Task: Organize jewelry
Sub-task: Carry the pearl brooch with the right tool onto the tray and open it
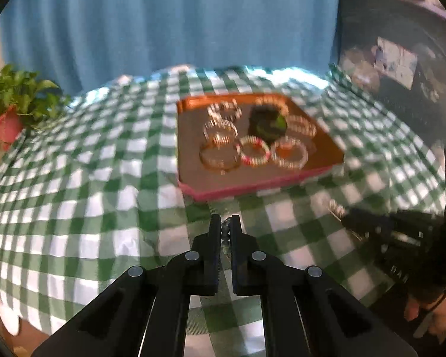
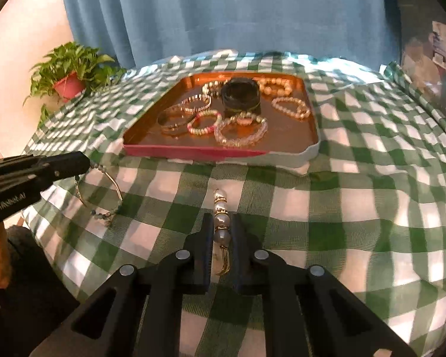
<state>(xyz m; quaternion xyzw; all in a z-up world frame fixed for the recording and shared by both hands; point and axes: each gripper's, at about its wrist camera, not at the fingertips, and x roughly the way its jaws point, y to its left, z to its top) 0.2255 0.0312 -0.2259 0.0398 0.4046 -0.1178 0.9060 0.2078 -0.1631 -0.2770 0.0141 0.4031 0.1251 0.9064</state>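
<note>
1. Green-and-white checked cloth [image 2: 356, 208] covers the table, blue curtain [image 2: 223, 15] behind, potted plant [image 2: 70, 73] at the far left corner.
2. Left gripper [image 1: 226, 223] is clamped on a thin wire bangle [image 2: 104, 196] with small beads; from the right wrist view the bangle hangs from its tips, low end at or near the cloth, can't tell if touching.
3. Right gripper [image 2: 222, 223] is closed on a pearl bracelet [image 2: 221, 208], big pale beads with gold spacers, pinched mid-strand; one end sticks out forward over the cloth.
4. Both pieces sit well short of the tray [image 2: 193, 151], near the front of the table.
5. Handling guess, bangle: very light, springy wire, bends easily; pinching the bead cluster looks safer than the bare wire, which could slip or deform.
6. Handling guess, pearl bracelet: light, limp, probably strung on elastic, round beads slick; grip across a bead pair or at a spacer, or it may roll out of the jaws.
7. Tray: shallow, copper-looking inside, pink front wall, right corner looks pale.
8. Inside the tray: a dark round box [image 2: 241, 93] near the middle-back, a pink beaded bracelet [image 2: 204, 122], a clear crystal bracelet [image 2: 240, 132], gold bangles [image 2: 172, 120] on the left, more pale bead bracelets at the back and right.
9. Free floor remains at the tray's front and right.
</note>
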